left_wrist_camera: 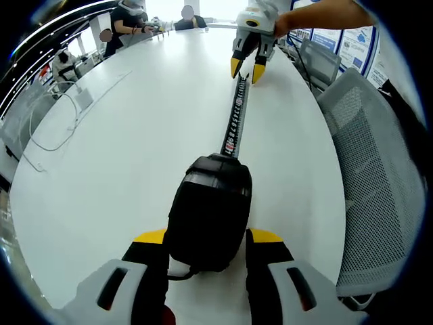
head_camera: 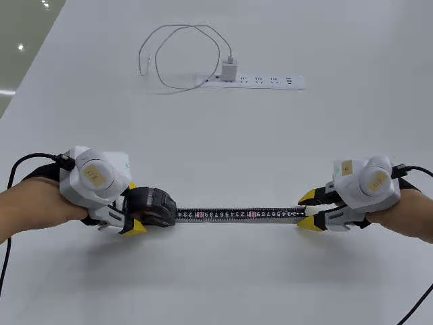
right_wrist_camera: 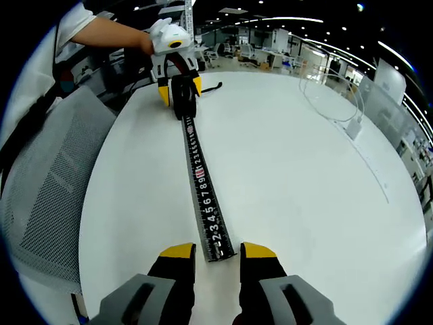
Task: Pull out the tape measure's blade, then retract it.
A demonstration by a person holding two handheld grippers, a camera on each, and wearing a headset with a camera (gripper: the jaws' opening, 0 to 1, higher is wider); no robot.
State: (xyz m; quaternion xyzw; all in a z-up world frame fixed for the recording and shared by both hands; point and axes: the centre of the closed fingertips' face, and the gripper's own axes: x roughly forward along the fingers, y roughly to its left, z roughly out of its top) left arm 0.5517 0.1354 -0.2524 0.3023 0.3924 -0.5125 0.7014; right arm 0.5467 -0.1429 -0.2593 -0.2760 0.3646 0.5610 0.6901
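Note:
A black tape measure case (head_camera: 154, 205) rests on the white table (head_camera: 216, 149), and my left gripper (head_camera: 133, 206) is shut on it. In the left gripper view the case (left_wrist_camera: 208, 210) fills the gap between the yellow-tipped jaws. The numbered blade (head_camera: 237, 214) lies drawn out flat to the right. Its end sits between the jaws of my right gripper (head_camera: 310, 210), which stands open around it. In the right gripper view the blade (right_wrist_camera: 203, 189) runs from the case (right_wrist_camera: 183, 95) to end between the spread jaws without touching them.
A white power strip (head_camera: 254, 81) with a plugged charger (head_camera: 229, 70) and a looped cable (head_camera: 176, 54) lies at the back of the table. A grey mesh chair (left_wrist_camera: 379, 169) stands along the near table edge. People (left_wrist_camera: 128, 17) sit at the table's far end.

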